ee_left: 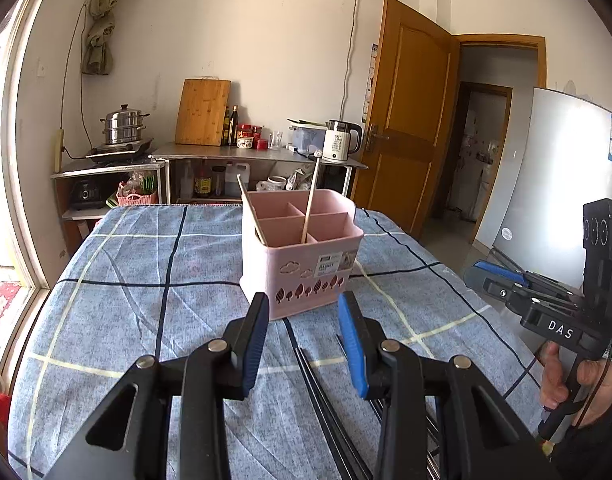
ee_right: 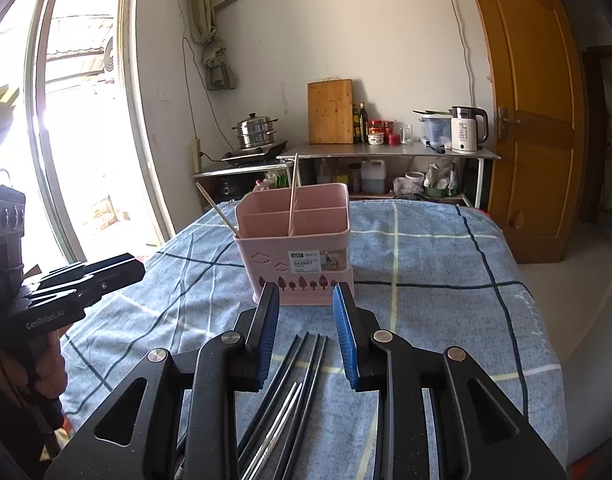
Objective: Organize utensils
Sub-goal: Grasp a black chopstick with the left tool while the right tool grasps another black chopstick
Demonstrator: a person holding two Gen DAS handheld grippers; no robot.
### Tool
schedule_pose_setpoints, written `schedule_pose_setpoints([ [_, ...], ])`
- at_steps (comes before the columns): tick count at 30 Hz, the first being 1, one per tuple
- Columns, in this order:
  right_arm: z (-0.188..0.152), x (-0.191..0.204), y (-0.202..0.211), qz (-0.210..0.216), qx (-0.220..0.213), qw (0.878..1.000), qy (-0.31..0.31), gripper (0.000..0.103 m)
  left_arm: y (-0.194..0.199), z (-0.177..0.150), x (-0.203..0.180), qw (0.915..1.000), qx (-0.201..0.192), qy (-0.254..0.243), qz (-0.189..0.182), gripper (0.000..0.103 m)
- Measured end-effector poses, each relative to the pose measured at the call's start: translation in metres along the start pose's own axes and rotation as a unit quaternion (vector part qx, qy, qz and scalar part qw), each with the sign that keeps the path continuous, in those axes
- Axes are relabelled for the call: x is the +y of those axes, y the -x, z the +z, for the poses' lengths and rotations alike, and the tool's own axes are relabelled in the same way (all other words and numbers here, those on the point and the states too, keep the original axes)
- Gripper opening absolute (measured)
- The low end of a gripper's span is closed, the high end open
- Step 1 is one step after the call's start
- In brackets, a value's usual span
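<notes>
A pink divided utensil basket (ee_left: 302, 256) (ee_right: 302, 256) stands upright on the blue checked tablecloth (ee_left: 146, 312) (ee_right: 445, 312). Two wooden chopsticks (ee_left: 310, 200) (ee_right: 293, 196) lean in its compartments. Black chopsticks (ee_left: 321, 396) (ee_right: 306, 360) lie flat on the cloth near me, with a silver one (ee_right: 278, 428) among them. My left gripper (ee_left: 304, 304) hovers just short of the basket, above the black chopsticks, open with nothing between its fingers. My right gripper (ee_right: 306, 294) hangs over the bundle, also open and holding nothing. Each gripper shows at the edge of the other's view, held by a hand.
Behind the table stands a steel counter (ee_right: 385, 150) with a cutting board (ee_right: 329, 112), kettle (ee_right: 467, 130), bottles and jars. A steamer pot (ee_right: 256, 132) sits on a lower stand. A wooden door (ee_right: 533, 120) is at the right, a window (ee_right: 82, 120) at the left, a fridge (ee_left: 553, 184) beside the table.
</notes>
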State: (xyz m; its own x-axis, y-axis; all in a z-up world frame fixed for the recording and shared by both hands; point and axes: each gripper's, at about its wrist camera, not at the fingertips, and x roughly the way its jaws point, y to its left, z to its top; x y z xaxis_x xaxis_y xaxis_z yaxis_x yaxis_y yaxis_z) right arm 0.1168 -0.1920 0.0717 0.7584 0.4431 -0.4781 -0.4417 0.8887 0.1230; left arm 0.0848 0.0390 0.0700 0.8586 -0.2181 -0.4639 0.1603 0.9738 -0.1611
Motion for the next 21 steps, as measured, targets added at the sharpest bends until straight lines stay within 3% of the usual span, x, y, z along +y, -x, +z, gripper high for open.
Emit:
schedule_pose_setpoints([
  [10,-0.020,-0.010,-0.023,-0.011,0.044,0.999,-0.014,0.029,-0.031,-0.028,0.005,0.9978,0.065,0.016,0.005,0.038],
  [21,-0.052,-0.021,-0.071,-0.018,0.132,0.991,-0.025,0.029,-0.077,-0.063,0.006,0.9881,0.151,0.027,0.009,0.037],
])
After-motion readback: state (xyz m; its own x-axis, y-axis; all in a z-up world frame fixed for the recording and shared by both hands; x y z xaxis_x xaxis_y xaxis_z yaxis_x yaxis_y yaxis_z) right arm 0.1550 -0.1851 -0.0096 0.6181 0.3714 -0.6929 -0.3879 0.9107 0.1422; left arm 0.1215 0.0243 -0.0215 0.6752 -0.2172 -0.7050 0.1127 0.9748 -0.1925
